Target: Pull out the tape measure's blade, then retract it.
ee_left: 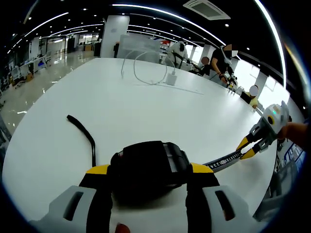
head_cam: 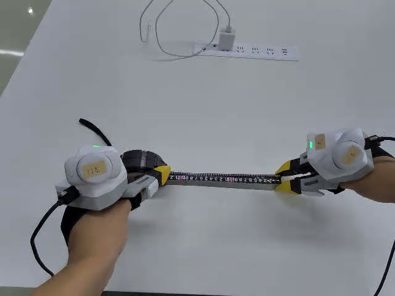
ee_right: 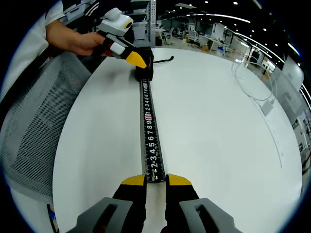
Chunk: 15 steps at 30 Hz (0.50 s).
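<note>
White table [head_cam: 247, 111]: tape measure [head_cam: 143, 161], blade [head_cam: 222, 179] out, power strip [head_cam: 259, 51]; beyond, perhaps workshop hall [ee_left: 58, 46].

Your white table [head_cam: 247, 111] holds a power strip [head_cam: 259, 52] at the upper right, with a white charger [head_cam: 226, 41] plugged in and its cable [head_cam: 176, 57] looping at upper centre. At lower left the tape measure [head_cam: 142, 161] rests on it, black strap [head_cam: 94, 129] trailing.

Blade [ee_right: 148, 131] end hidden between right tool [ee_right: 155, 182] jaws; tape measure case [head_cam: 142, 160] partly behind left tool [ee_left: 150, 170].
</note>
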### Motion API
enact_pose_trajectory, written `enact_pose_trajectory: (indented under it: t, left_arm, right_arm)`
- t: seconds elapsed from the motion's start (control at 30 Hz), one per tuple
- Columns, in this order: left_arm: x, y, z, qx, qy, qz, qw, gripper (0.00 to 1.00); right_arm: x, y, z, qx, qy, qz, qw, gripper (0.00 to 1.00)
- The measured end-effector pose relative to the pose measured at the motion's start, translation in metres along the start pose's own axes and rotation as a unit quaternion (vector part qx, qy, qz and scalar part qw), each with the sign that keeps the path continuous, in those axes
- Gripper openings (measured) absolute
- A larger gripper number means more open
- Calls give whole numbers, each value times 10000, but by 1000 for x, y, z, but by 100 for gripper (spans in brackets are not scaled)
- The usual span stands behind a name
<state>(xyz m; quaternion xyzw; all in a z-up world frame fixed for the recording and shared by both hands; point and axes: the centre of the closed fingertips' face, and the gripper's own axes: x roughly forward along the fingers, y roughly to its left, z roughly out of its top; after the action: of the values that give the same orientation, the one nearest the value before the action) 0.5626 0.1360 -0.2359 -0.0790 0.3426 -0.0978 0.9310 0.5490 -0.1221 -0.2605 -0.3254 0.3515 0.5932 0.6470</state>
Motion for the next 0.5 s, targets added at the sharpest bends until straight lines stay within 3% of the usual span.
enact_pose_trajectory:
  t: [0.5]
  left_arm:
    - [-1, 0, 0, -62, 3, -46, 10000, 57]
  right_arm:
    - [6, 1, 13, 11, -119, 49, 9999, 10]
